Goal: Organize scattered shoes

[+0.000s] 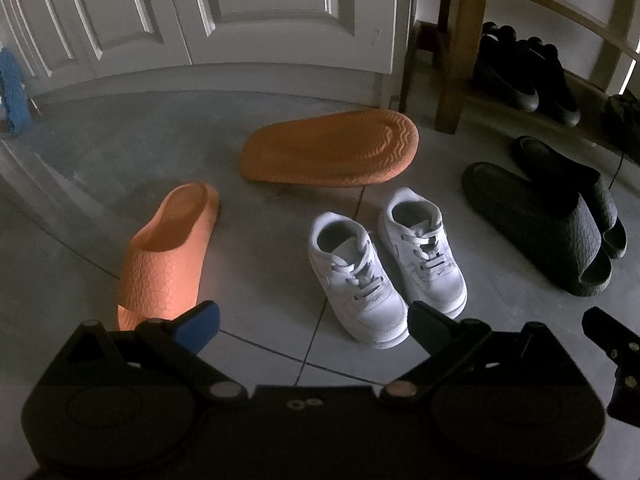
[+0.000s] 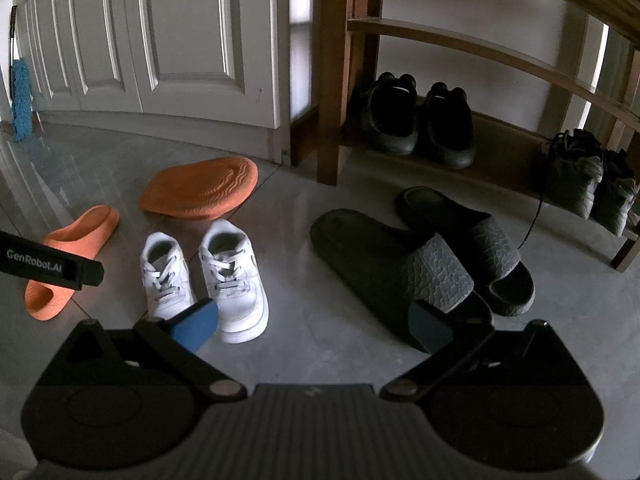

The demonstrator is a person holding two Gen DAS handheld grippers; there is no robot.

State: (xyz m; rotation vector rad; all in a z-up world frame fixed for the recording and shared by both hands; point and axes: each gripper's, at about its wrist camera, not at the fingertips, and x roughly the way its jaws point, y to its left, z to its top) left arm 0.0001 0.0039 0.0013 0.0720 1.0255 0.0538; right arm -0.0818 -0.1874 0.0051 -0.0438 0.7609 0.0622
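On the grey tiled floor [image 2: 304,216] before the wooden shoe rack [image 2: 332,80], the small white lace-up sneakers [image 2: 204,276] stand paired. Left of them, one orange foam slide [image 2: 68,264] sits upright and its mate [image 2: 200,188] lies sole-up; right of them, two black textured slides [image 2: 424,264] overlap. Nothing is sorted yet, I judge. Left gripper [image 1: 314,322] and right gripper [image 2: 314,322] hover, jaws wide and empty. Dark shoes [image 2: 416,124] on the rack's bottom shelf are hard to make out.
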